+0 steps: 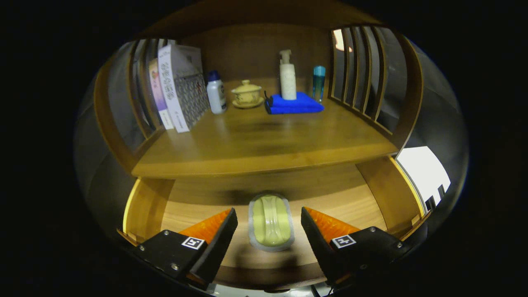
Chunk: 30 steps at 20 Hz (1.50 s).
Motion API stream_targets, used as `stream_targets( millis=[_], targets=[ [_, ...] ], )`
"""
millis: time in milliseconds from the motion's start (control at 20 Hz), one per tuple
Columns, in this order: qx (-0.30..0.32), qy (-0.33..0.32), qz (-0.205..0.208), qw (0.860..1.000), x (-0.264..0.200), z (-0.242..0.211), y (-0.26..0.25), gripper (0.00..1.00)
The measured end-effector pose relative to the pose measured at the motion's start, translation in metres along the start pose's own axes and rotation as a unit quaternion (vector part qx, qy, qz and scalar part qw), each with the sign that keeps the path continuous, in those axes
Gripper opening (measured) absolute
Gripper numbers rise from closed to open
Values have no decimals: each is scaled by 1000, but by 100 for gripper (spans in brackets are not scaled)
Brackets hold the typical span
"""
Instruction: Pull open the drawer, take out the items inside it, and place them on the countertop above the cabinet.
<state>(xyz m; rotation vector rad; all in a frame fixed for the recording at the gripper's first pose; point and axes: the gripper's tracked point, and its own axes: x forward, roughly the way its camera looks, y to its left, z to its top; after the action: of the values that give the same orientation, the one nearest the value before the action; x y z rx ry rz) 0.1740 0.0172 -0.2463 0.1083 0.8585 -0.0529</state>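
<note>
Now the gripper point(269, 222) is held wide over the open drawer point(371, 194), the green item point(271, 220) between its jaws, to be closed upon next.

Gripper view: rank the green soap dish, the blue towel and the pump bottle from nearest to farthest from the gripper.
The gripper is open.
1. Green soap dish, in the open drawer, between the gripper's fingers.
2. Blue towel, folded on the countertop beyond.
3. Pump bottle, standing on the towel's back part.

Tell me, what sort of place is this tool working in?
Probably a mock-up of a home corner: a wooden cabinet with an open drawer, its countertop holding books, a lidded teacup and toiletry bottles. The open tool flanks a green item inside.
</note>
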Motion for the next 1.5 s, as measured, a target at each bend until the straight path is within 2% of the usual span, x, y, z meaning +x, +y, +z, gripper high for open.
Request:
stream_targets(
  millis=[200,400,550,600,700,750,950,1050,1150,1300,1500],
  targets=[
    [8,53,9,999,21,-14,11,94],
    [-20,90,-24,995,35,-33,-1,81],
    [-37,82,-30,995,38,-29,0,56],
    [-43,77,-35,996,36,-26,-2,51],
    [-41,78,-29,996,35,-29,-3,23],
    [-34,72,-29,996,34,-29,-4,19],
    [-40,61,-32,997,18,-34,-5,12],
    [-37,43,-11,998,4,-31,5,12],
    [-33,30,-11,999,-13,-29,3,12],
    [2,-12,7,1000,-36,-18,3,12],
    [-18,-58,4,998,-57,-1,-8,12]
  ],
)
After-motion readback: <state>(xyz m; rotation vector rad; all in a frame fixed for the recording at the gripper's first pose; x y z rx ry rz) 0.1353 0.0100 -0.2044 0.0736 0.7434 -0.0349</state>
